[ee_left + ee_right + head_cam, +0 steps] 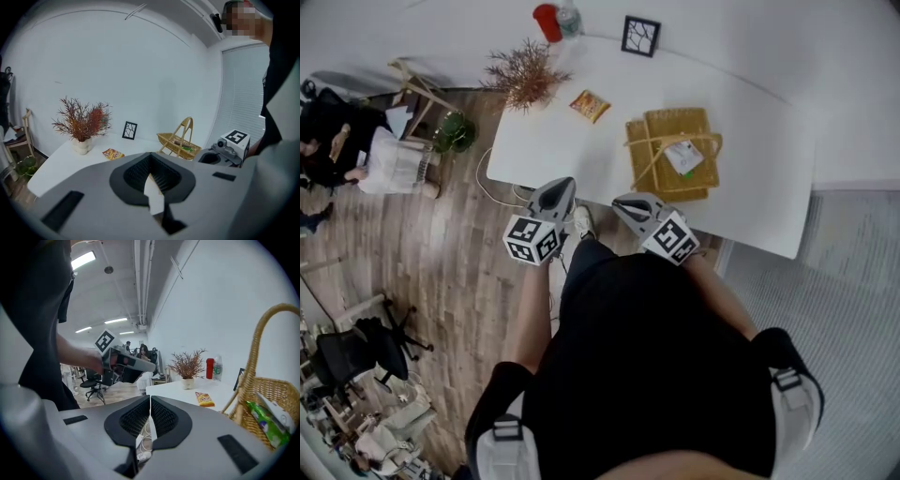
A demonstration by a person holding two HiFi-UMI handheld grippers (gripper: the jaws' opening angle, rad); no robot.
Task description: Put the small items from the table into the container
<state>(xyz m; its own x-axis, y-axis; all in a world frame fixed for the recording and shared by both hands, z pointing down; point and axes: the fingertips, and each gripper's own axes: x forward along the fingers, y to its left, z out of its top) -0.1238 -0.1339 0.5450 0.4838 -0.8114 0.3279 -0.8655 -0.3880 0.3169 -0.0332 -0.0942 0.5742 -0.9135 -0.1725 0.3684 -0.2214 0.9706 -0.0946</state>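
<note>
An orange snack packet lies on the white table, left of a wicker basket. The basket holds a white-and-green packet. My left gripper is shut and empty, just short of the table's near edge. Beside it my right gripper is also shut with nothing between its jaws, close to the basket's near side. Each gripper shows in the other's view.
A dried plant in a white vase, a red cup, a bottle and a small picture frame stand along the table's far side. A white cable lies on the wood floor. Office chairs and a seated person are at left.
</note>
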